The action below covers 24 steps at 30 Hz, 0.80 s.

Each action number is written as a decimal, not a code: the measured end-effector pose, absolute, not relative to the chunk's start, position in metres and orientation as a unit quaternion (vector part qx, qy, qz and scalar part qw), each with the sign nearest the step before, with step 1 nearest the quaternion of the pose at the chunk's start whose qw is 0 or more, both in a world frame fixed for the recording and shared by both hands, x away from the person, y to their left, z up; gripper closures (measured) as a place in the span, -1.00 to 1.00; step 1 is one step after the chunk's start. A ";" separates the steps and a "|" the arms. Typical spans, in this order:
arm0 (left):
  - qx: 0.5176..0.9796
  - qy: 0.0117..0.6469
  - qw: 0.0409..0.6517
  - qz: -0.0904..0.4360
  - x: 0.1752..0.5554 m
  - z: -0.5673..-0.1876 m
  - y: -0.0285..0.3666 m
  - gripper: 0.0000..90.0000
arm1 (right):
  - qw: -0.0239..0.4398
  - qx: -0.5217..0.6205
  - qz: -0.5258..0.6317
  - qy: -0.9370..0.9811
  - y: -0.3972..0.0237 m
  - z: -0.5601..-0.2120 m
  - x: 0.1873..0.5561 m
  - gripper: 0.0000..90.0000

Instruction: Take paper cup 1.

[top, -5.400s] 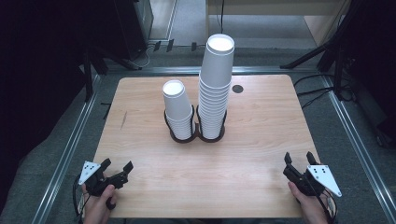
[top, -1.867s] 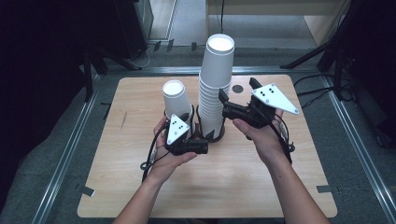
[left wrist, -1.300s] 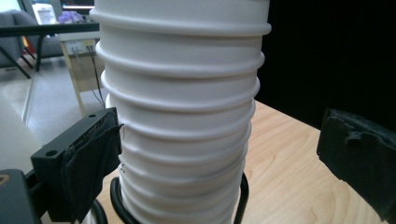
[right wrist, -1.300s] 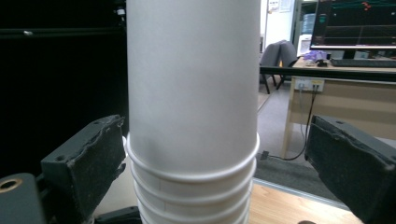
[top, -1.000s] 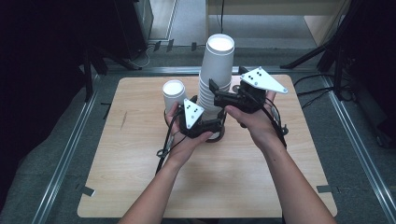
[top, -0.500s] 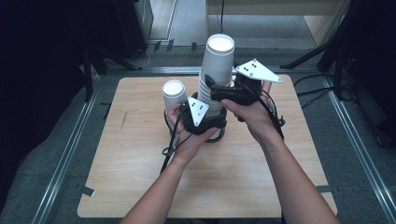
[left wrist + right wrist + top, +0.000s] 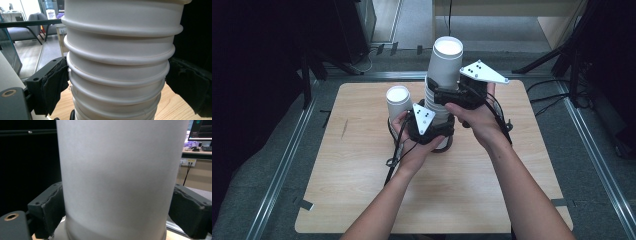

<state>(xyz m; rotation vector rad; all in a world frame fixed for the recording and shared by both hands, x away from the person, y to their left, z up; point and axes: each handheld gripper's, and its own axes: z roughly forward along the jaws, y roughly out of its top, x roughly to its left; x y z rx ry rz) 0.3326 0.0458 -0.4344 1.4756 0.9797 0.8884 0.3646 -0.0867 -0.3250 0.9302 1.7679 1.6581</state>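
Cup stacks: 2 stacks of white paper cups stand side by side near the middle of the wooden table [image 7: 362, 200].
Tall stack: the tall stack [image 7: 443, 80] is on the right of the pair and rises well above its neighbour; in the left gripper view about 6 rolled rims show, nested one over another [image 7: 117, 75].
Top cup: the top cup [image 7: 122, 175] shows as 1 smooth white wall, upright, in the right gripper view.
Short stack: the short stack [image 7: 398, 102] stands just left of the tall one, behind the left hand; how many cups it holds cannot be told.
Holder: 1 black ring holder [image 7: 443, 148] sits on the table at the foot of the tall stack.
Hands: 2, each with 1 gripper, both at the tall stack.
Left gripper: the left gripper [image 7: 117, 82] is low on the tall stack, with 1 padded jaw against each side of the ribbed rims; its jaws have just been closing and now pinch the stack.
Right gripper: the right gripper [image 7: 120, 212] is higher, with 1 jaw on each side of the top cup's wall; its jaws have just been closing and now pinch the cup.
Grey plates: 2, 1 on top of each gripper.
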 end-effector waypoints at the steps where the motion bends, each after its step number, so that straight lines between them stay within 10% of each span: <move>1: 0.623 0.414 0.548 0.375 0.332 -0.434 0.046 -0.88 | 0.268 0.348 0.615 0.655 -0.086 -0.325 0.365 -0.83; 24: 0.628 0.411 0.547 0.371 0.332 -0.435 0.048 -0.86 | 0.283 0.354 0.625 0.635 -0.082 -0.316 0.364 -0.76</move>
